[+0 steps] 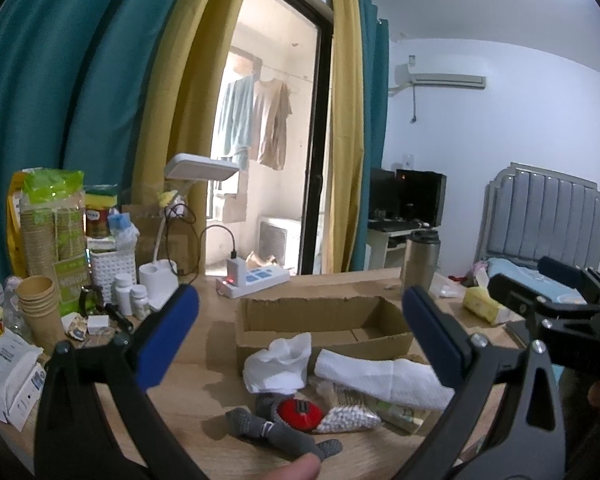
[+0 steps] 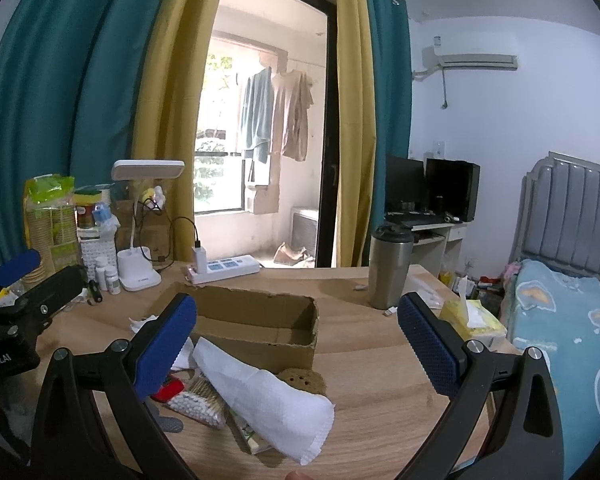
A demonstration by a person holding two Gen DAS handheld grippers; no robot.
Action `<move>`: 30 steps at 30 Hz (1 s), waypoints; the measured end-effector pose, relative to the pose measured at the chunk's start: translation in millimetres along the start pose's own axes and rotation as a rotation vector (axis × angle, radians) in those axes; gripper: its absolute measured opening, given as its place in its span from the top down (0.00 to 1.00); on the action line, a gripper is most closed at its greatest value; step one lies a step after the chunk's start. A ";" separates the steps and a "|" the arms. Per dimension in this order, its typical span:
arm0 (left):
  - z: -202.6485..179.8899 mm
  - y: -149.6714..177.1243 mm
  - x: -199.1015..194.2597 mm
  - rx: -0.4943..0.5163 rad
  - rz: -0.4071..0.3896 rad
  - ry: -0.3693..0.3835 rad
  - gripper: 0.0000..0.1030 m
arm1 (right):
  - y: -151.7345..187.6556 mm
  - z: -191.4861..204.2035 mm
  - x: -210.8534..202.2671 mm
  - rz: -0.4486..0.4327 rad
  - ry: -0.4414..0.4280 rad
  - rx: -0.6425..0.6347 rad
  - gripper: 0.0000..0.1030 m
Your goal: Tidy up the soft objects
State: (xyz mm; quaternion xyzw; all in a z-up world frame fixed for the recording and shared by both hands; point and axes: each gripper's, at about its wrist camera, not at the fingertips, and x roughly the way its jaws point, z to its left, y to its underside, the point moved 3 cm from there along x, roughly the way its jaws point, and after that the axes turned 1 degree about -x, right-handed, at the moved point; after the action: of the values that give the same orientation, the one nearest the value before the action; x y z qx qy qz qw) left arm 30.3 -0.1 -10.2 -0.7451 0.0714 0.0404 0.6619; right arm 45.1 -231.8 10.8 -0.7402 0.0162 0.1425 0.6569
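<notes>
White lettering ending "nRobot.AI" runs along the black body of the left gripper (image 2: 18, 276); its first characters are cut off.

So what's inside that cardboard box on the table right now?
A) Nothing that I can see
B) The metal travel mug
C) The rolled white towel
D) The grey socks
A: the cardboard box shows only its bare inside in both views, while the rolled white towel and grey socks lie on the table in front of it, and the metal travel mug stands behind it.
</notes>
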 end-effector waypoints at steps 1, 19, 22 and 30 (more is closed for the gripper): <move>0.3 1.0 0.0 -0.003 -0.001 -0.004 0.00 | 0.0 0.1 0.5 0.001 -0.002 -0.002 0.01; 6.2 0.1 2.7 -0.050 0.012 0.013 0.00 | 1.6 0.2 2.5 0.008 -0.021 0.002 0.01; 4.9 0.6 3.2 -0.055 0.015 0.006 0.00 | 3.9 -1.6 4.4 0.019 -0.030 0.005 0.01; 3.6 1.2 4.1 -0.055 0.025 -0.006 0.00 | 5.9 -6.1 3.9 0.023 -0.024 0.017 0.01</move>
State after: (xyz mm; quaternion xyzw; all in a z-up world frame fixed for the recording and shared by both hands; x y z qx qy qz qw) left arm 34.3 3.1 -12.4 -0.7619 0.0778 0.0528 0.6409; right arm 48.8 -237.9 4.7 -0.7328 0.0179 0.1589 0.6614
